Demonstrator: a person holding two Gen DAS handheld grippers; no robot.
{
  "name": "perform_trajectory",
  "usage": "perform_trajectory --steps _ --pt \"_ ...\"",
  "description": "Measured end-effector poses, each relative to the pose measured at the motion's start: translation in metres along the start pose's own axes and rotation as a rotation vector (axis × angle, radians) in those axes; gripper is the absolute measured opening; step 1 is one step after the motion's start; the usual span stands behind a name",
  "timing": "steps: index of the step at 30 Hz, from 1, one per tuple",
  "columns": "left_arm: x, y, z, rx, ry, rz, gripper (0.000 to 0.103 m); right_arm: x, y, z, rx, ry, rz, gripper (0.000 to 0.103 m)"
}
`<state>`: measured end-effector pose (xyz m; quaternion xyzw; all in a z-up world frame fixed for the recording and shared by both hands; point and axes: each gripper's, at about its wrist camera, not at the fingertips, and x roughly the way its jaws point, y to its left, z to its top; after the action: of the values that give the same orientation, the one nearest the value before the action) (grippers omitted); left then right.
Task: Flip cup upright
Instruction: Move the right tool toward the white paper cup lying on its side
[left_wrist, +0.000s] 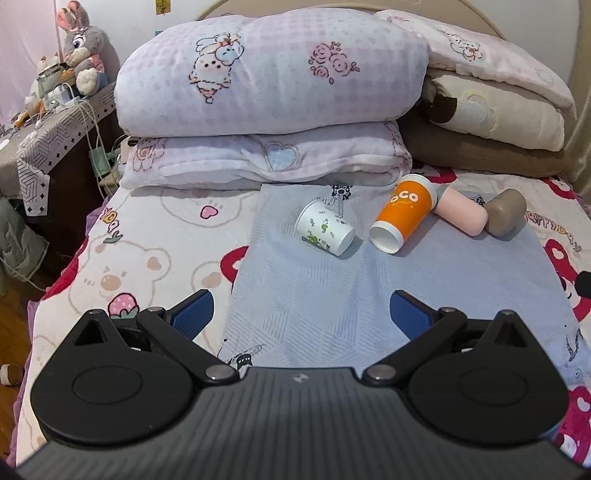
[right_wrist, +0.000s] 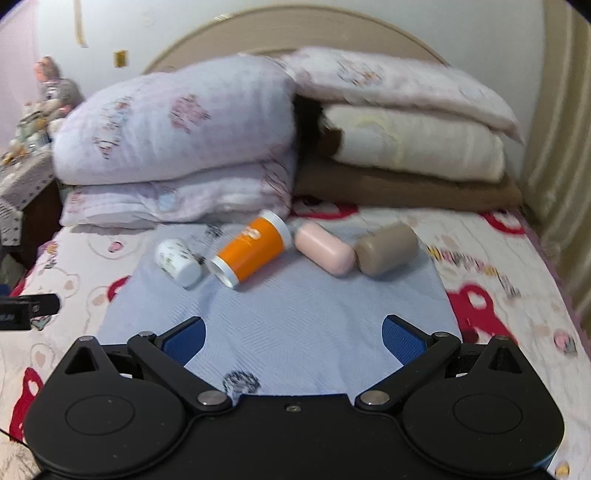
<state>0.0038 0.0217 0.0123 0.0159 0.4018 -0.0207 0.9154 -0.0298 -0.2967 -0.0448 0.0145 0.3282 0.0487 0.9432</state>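
a white paper cup with green printed sprigs lies on its side on a pale blue textured cloth spread over a fleecy bear-print bedsheet. it is a short tapered cylinder; its long axis runs diagonally, the narrower closed base toward the near right, the wider rim end toward the far left. just right of it, apart by a narrow gap, lies a taller orange cup with white bands at both ends, smooth-walled, also on its side, its recessed base facing the camera and its wider top angled away to the far right. beyond that a smooth matte pink cup and a rounded taupe cup lie touching end to end. puffy folded quilts are stacked behind.

the left gripper hangs over the near part of the cloth, well short of the cups, its blue ribbed pads spread wide with nothing between them. the right gripper is likewise spread and empty; its view is motion-blurred.
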Motion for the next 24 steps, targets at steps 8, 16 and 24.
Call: perform_trajectory --steps 8,16,24 --pt "0.014 0.010 0.049 -0.090 0.004 -0.051 0.103 0.012 0.026 0.030 -0.230 -0.209 0.304 0.103" --pt "0.081 0.015 0.067 -0.169 0.026 -0.062 0.103 0.085 0.068 0.069 -0.470 -0.122 0.484 0.102" --pt "0.160 0.015 0.042 -0.200 0.055 -0.068 0.101 0.163 0.110 0.051 -0.630 -0.004 0.539 0.098"
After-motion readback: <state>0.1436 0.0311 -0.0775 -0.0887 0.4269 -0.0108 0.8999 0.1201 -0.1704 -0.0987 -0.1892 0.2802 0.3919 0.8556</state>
